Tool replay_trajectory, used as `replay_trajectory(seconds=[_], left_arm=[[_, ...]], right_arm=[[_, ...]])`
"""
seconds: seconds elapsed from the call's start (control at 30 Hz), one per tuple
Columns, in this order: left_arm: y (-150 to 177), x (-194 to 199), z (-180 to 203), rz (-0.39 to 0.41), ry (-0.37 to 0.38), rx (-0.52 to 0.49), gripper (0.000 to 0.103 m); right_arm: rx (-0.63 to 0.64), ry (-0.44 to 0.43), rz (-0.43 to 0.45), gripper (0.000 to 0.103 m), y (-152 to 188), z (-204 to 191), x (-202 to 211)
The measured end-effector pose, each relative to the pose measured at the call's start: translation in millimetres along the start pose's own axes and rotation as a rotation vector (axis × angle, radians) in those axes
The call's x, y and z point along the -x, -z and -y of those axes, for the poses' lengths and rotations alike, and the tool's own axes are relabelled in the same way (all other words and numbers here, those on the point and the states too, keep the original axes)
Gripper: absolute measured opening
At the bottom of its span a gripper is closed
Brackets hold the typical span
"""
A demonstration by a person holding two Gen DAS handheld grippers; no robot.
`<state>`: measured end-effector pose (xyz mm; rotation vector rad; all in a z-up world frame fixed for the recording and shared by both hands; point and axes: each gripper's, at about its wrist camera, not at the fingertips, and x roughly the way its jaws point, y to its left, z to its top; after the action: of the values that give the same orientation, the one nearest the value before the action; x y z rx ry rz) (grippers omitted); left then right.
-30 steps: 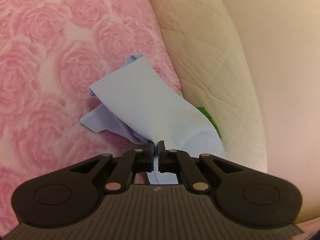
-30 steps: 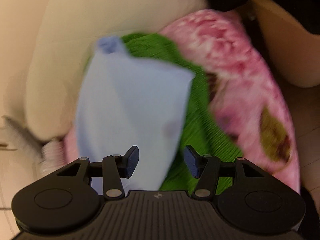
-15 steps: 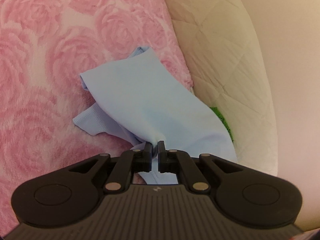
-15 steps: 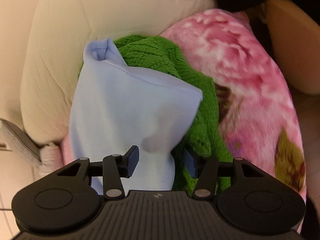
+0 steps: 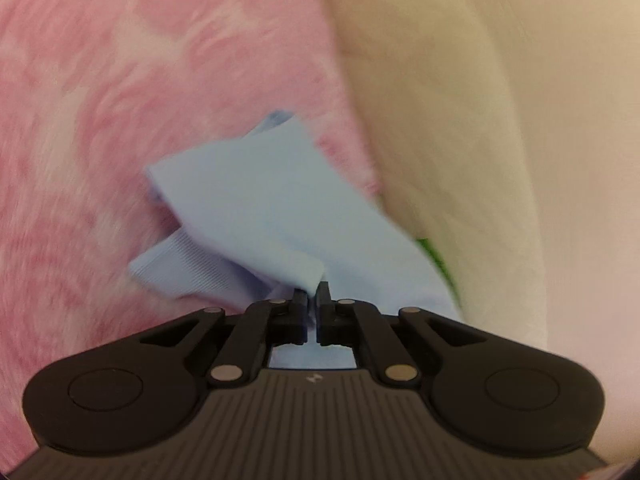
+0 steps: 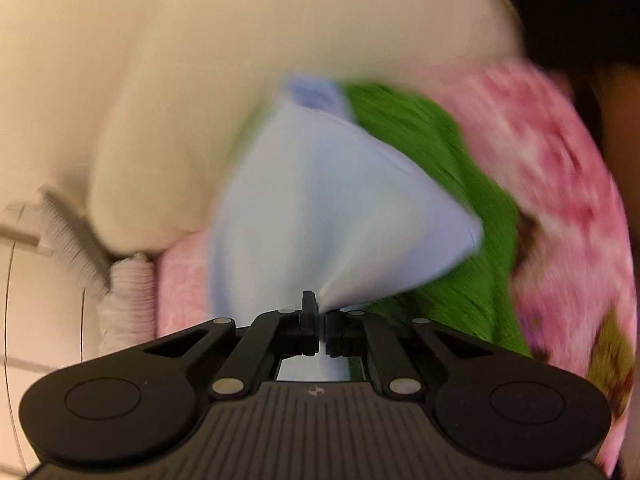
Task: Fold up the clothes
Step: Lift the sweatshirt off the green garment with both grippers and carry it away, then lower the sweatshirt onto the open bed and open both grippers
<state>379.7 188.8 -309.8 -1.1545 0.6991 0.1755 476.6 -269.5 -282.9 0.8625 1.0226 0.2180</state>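
Both ends are pinched right now. The left gripper has its jaws nearly closed on a bunched bit of the light blue garment, which spreads out just ahead of the fingertips over the pink rose blanket. The right gripper is clamped on another corner of it, cloth fanning forward from the tips. Right behind that sits a green knit piece, and past everything the cream cushion. Progress-wise I'd call this early: the blue piece looks rumpled with no neat fold visible, and the green one looks untouched.
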Motion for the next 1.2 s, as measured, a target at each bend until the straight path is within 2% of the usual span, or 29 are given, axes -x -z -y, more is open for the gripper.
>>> replay_trajectory(seconds=[0.1,0.2,0.33,0.5,0.63,0.83,0.97,1.13,1.2], left_arm=[[-5.0,32.4,20.6,0.058,0.044,-0.071,0.0],[-10.7,76.8,36.6,0.15,0.104,-0.106,0.0],[-11.4,149.1,49.7,0.282,0.177,-0.128,0.0],[2.2,257.1,61.1,0.448,0.235,-0.168,0.0],[26.3,371.2,55.5,0.611,0.25,-0.18,0.0],[77.0,548.5,50.3,0.855,0.199,-0.252,0.0],[117.4,656.8,58.0,0.978,0.123,-0.325,0.0],[175.8,744.5,37.4,1.084,0.031,-0.304,0.0],[193.6,766.6,21.8,1.086,0.005,-0.259,0.001]], right_arm=[[0.17,-0.06,0.061,0.006,-5.5,-46.8,27.2],[0.356,-0.135,0.123,0.006,-10.7,-98.2,47.4],[0.491,-0.282,0.172,0.006,3.8,-158.4,86.3],[0.599,-0.476,0.118,0.006,47.6,-224.7,128.4],[0.676,-0.604,0.046,0.006,97.7,-275.4,165.9],[0.752,-0.812,-0.068,0.006,194.3,-337.0,235.0],[0.782,-0.958,-0.11,0.006,265.7,-371.3,285.5],[0.785,-1.059,-0.22,0.006,345.3,-389.3,323.0],[0.824,-1.043,-0.315,0.006,380.5,-390.6,321.9]])
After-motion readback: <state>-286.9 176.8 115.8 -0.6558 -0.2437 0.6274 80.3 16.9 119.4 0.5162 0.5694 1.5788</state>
